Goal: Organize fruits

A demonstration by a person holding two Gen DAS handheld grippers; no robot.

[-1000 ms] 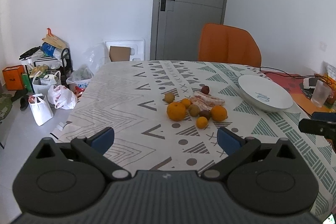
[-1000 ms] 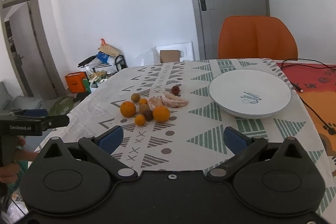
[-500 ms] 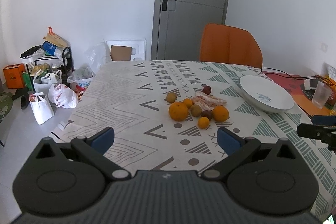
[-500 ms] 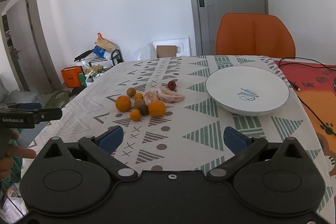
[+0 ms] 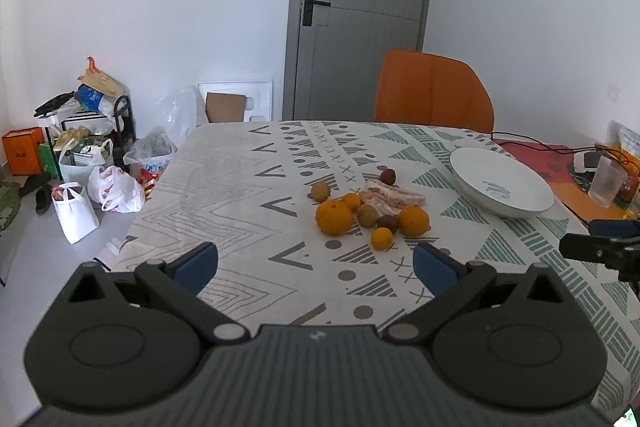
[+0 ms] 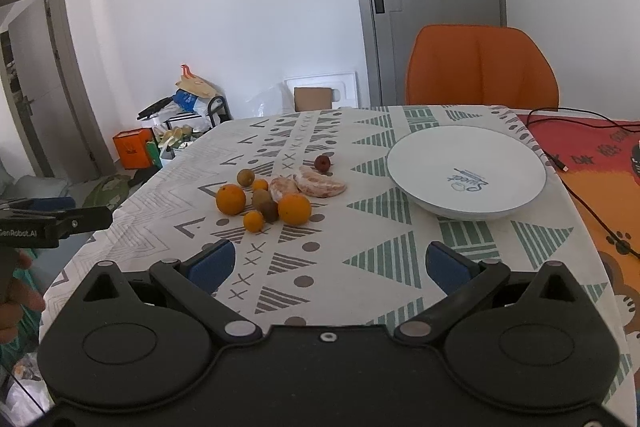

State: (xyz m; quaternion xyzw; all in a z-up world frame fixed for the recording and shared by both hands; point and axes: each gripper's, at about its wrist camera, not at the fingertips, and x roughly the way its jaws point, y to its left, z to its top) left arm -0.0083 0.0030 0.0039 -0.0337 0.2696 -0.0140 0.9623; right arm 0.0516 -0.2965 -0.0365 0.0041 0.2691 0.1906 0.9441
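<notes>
Both of my grippers hang above the near edge of the table [image 6: 360, 267], and nothing is picked up yet. My left gripper [image 5: 316, 263] has its blue pads spread wide with nothing between them; my right gripper [image 6: 328, 265] is spread the same way, also empty.

The fruit sits in a loose huddle near the middle of the table, well apart from both grippers. I see a big orange [image 6: 231, 199] on the left side of the huddle, another orange [image 6: 295, 209] on the right, and a small orange one [image 6: 253, 221] nearest my edge. Two brownish fruits lie touching between them, and peeled citrus segments [image 6: 320, 185] lie just behind. A dark red fruit [image 6: 322, 163] lies apart, toward the far edge. The white plate [image 6: 466, 173] is empty, toward the right edge.

I judge the plate is where the fruit belongs, so the first pick is the step in hand. The right-hand orange looks best for my right gripper: it is on the plate's side with open cloth beside it. I should straddle it across its widest part and close gently, since round fruit will roll and could knock its neighbours. The soft segments need the lightest squeeze.
</notes>
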